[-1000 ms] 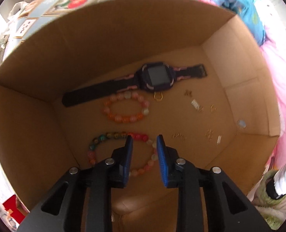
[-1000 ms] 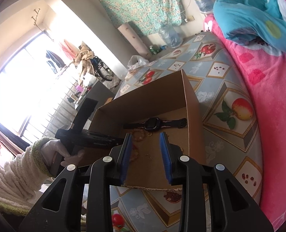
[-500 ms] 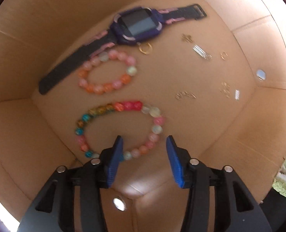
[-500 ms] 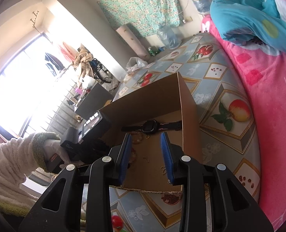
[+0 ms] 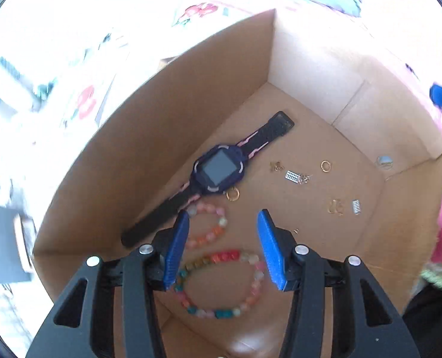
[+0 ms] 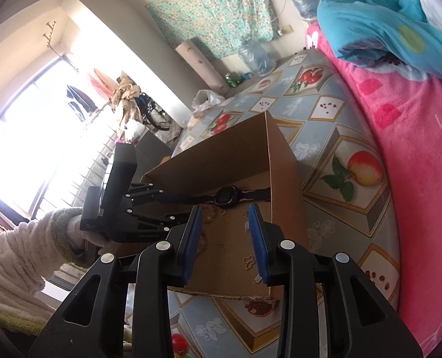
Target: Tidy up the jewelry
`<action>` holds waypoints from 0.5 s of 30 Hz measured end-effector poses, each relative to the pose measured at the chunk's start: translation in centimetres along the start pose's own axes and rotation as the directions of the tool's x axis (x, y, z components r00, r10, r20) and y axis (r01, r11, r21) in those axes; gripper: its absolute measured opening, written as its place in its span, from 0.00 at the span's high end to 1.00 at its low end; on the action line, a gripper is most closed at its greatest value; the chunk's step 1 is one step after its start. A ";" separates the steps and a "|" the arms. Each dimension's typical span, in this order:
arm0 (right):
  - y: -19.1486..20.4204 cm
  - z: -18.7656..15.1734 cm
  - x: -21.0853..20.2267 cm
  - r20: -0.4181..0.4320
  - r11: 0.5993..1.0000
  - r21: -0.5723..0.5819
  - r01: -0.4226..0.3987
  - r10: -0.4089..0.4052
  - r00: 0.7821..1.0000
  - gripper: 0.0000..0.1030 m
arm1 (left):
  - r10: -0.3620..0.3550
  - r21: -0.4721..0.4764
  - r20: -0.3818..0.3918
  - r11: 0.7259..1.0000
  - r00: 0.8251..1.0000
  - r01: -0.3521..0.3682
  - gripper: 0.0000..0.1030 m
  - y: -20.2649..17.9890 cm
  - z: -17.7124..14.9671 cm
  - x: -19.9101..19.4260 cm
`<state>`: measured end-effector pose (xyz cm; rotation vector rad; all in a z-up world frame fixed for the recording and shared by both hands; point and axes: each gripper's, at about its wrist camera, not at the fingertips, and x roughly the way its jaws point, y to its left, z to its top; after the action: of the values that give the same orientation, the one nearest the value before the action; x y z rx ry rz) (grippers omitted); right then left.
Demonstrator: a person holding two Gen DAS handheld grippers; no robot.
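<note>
Sorting step in hand inside the cardboard box (image 5: 167, 137): left gripper (image 5: 223, 249) spread wide and empty above the two bead bracelets (image 5: 221, 283) beside the watch (image 5: 219, 170), right gripper (image 6: 224, 235) also apart and empty outside; next probably lowering and closing on one bracelet.

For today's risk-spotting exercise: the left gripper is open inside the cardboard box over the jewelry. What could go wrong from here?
1. The left gripper hangs open above two bracelets; the pink-orange bracelet lies close beside the multicolored bracelet, so closing might snag both.
2. The watch strap lies next to the left finger and could be dragged.
3. Tiny gold rings and clasps lie loose on the box floor; a bump may scatter them.
</note>
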<state>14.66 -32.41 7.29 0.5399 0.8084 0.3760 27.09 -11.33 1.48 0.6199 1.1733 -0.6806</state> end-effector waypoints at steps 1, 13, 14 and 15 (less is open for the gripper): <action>-0.1 0.0 0.0 0.000 1.000 0.003 0.002 -0.002 1.000 0.69 | 0.000 0.012 -0.014 1.000 1.000 0.001 0.55 -0.2 0.2 0.5; -0.6 0.1 0.1 -0.003 1.000 0.009 -0.005 0.005 1.000 0.69 | -0.067 -0.046 -0.220 0.997 0.973 0.058 0.55 1.2 1.0 4.6; -0.6 0.0 0.1 -0.004 1.000 0.009 -0.007 0.007 1.000 0.69 | -0.072 -0.046 -0.223 0.997 0.972 0.063 0.55 1.4 0.7 4.6; -0.6 0.0 0.1 -0.004 1.000 0.009 -0.007 0.007 1.000 0.69 | -0.075 -0.042 -0.226 0.997 0.971 0.068 0.55 1.4 0.7 4.6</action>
<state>14.76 -32.86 6.84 0.5508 0.8126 0.3806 29.65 -11.71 -2.58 0.6416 1.4230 -0.6615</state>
